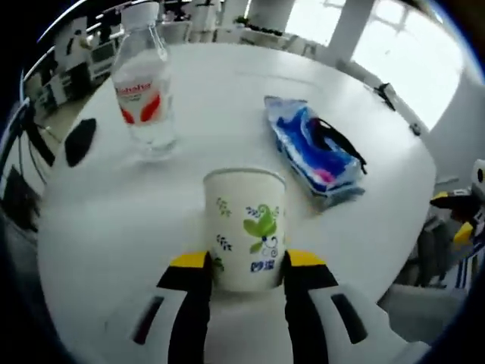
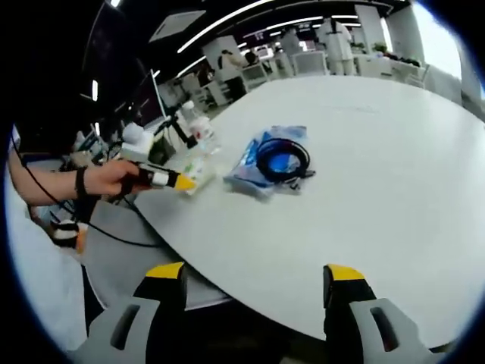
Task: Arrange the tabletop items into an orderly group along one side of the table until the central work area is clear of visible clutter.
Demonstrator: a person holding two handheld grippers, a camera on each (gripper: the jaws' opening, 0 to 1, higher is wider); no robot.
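Note:
A white paper cup (image 1: 245, 227) with a green leaf print stands upright on the white table (image 1: 227, 98), and my left gripper (image 1: 246, 262) is shut on its lower part. Behind it to the left stands a clear water bottle (image 1: 144, 91) with a red label. To the right lies a blue packet (image 1: 314, 148) with a black cable on it. In the right gripper view my right gripper (image 2: 254, 273) is open off the table's near edge, holding nothing. Far off there, the left gripper (image 2: 170, 180) holds the cup (image 2: 195, 176) next to the bottle (image 2: 198, 129) and the blue packet (image 2: 273, 161).
A black oval object (image 1: 79, 142) lies near the table's left edge. A person's hand (image 2: 106, 180) holds the left gripper, with a cable trailing down. Desks, chairs and people stand in the background (image 2: 318, 38). The table's right half (image 2: 394, 152) is bare white.

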